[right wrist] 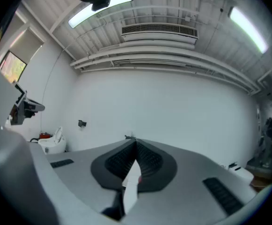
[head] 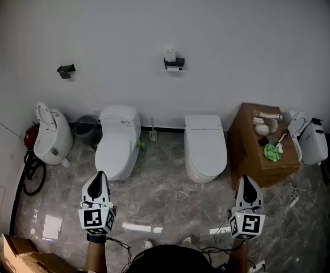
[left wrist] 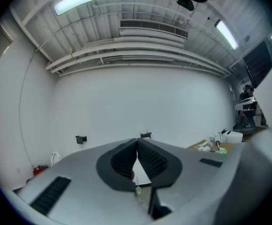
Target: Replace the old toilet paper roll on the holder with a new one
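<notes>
Left gripper (head: 98, 176) and right gripper (head: 247, 181): fingers closed together, empty. Old roll (head: 170, 54) on wall holder (head: 174, 64): likely light, soft, crushable. Grasp gently across outer sides.

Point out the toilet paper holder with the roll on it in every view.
Head view: the toilet paper holder is upper centre, with the white roll on top of it.
Left gripper view: the holder is a small dark shape just below centre.
Right gripper view: it is a tiny dark shape slightly left of centre.
Shared landmark: the black bracket, left of the holder in all three.
</notes>
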`<state>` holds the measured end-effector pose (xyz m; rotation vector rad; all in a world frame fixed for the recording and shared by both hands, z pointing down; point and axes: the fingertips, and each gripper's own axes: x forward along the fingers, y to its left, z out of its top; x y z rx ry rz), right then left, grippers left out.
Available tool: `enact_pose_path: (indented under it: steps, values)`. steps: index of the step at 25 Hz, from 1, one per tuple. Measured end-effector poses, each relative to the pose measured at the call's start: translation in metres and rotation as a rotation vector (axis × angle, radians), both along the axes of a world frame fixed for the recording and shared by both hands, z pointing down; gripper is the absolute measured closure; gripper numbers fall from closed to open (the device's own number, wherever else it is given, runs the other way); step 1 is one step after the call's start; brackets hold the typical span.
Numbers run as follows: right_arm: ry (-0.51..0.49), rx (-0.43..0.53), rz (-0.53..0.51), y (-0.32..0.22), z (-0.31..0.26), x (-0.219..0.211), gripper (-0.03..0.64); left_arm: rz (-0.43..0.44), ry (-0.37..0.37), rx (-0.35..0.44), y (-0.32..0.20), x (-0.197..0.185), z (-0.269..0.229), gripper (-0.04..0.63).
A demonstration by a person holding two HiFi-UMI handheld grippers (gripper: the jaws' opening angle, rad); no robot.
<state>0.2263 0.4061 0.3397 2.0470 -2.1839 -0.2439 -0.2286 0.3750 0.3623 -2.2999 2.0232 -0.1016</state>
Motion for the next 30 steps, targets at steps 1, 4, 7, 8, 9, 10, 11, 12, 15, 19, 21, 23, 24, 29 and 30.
enact_pose_path:
  steps: [1, 4, 7, 8, 9, 10, 11, 12, 15, 19, 21, 23, 24, 29, 30]
  values:
    - [-0.016, -0.005, 0.006, 0.002, 0.000, 0.008, 0.621, 0.007, 0.014, 0.006, 0.001, -0.002, -0.003, 0.581]
    - [-0.073, -0.022, 0.009, 0.007, 0.001, 0.023, 0.621, 0.009, 0.057, 0.011, 0.004, -0.006, -0.007, 0.581]
    - [-0.096, -0.022, -0.003, 0.008, 0.002, 0.021, 0.621, 0.007, 0.098, 0.009, 0.004, -0.003, -0.005, 0.581]
    - [-0.096, -0.020, -0.009, 0.008, 0.001, 0.018, 0.621, 0.013, 0.106, 0.013, 0.004, 0.000, -0.005, 0.581]
    - [-0.095, -0.020, -0.017, 0.008, 0.001, 0.015, 0.621, 0.021, 0.109, 0.018, 0.003, 0.004, -0.006, 0.581]
    - [-0.095, -0.023, -0.024, 0.008, 0.001, 0.013, 0.623, 0.029, 0.106, 0.021, 0.003, 0.009, -0.006, 0.581]
    - [-0.095, -0.027, -0.032, 0.008, 0.002, 0.010, 0.621, 0.037, 0.099, 0.022, 0.003, 0.013, -0.006, 0.581]
    - [-0.094, -0.031, -0.038, 0.008, 0.003, 0.008, 0.621, 0.045, 0.091, 0.021, 0.003, 0.017, -0.006, 0.581]
    - [-0.095, -0.036, -0.055, 0.009, 0.004, 0.002, 0.621, 0.074, 0.080, 0.026, 0.007, 0.026, -0.005, 0.581]
    - [-0.090, -0.035, -0.094, 0.011, 0.003, -0.007, 0.621, 0.091, 0.082, 0.053, 0.013, 0.029, -0.007, 0.580]
    - [-0.056, -0.042, -0.100, 0.012, 0.003, -0.012, 0.621, 0.086, 0.090, 0.048, 0.015, 0.026, -0.005, 0.580]
    - [-0.039, -0.044, -0.104, 0.012, 0.003, -0.016, 0.621, 0.089, 0.104, 0.044, 0.016, 0.024, -0.004, 0.580]
    - [-0.039, -0.044, -0.108, 0.011, 0.004, -0.017, 0.621, 0.095, 0.107, 0.046, 0.016, 0.024, -0.005, 0.578]
    - [-0.040, -0.041, -0.117, 0.012, 0.003, -0.020, 0.621, 0.130, 0.081, 0.054, 0.021, 0.027, -0.007, 0.488]
    - [-0.041, -0.037, -0.114, 0.012, 0.002, -0.020, 0.620, 0.132, 0.077, 0.052, 0.021, 0.026, -0.007, 0.478]
